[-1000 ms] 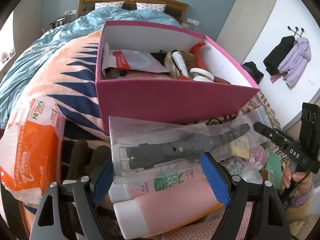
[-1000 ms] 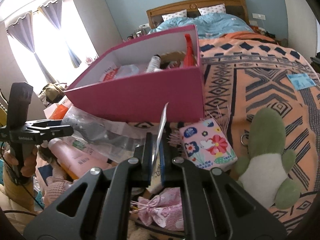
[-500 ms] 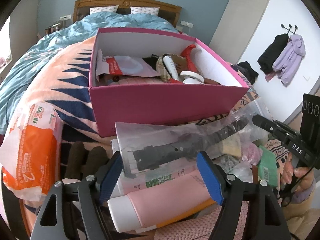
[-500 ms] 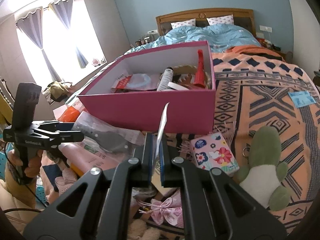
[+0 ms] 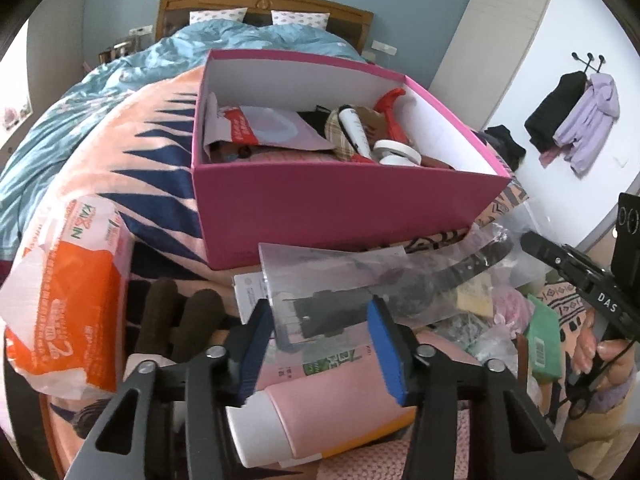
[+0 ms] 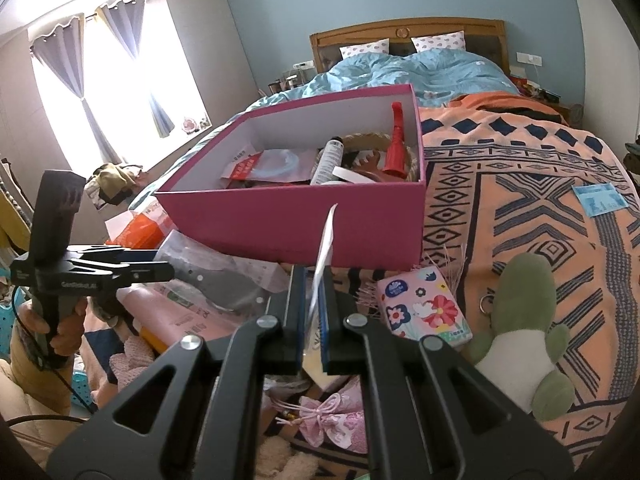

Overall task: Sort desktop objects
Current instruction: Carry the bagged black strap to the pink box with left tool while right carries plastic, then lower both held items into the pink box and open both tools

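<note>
the right gripper (image 6: 314, 312) is pinched tight on one end of a clear plastic bag (image 5: 360, 280) with a dark strap-like thing inside; from its own camera the bag shows only edge-on, as a thin white sliver rising between the blue pads. the left gripper (image 5: 320, 340) has its jaws spread wide around the bag's other end. the pads sit either side of the plastic, but i can't tell that they touch it, so it reads as open and not gripping.

under the bag, at the near edge of the bed, lies a pink tube (image 5: 320, 412) on its side with a white cap, mixed into a heap of small things. an orange tissue pack (image 5: 68, 300) sits off to the left, and a flowered pink pack (image 6: 420, 304) and a green plush toy (image 6: 520, 328) lie to the right on the patterned blanket (image 6: 540, 200).

just beyond the bag stands the pink box (image 5: 340, 208), open-topped and already holding a red-and-white pouch, a white tube, a roll of tape and a red-handled tool.

to my eye the step in hand is carrying the bagged strap from the pile to the box. the next move would call for lifting it clear of the near wall, keeping it level, moving it over the open top and only then letting go. the bag is limp and slick, so it may sag or catch the rim.
</note>
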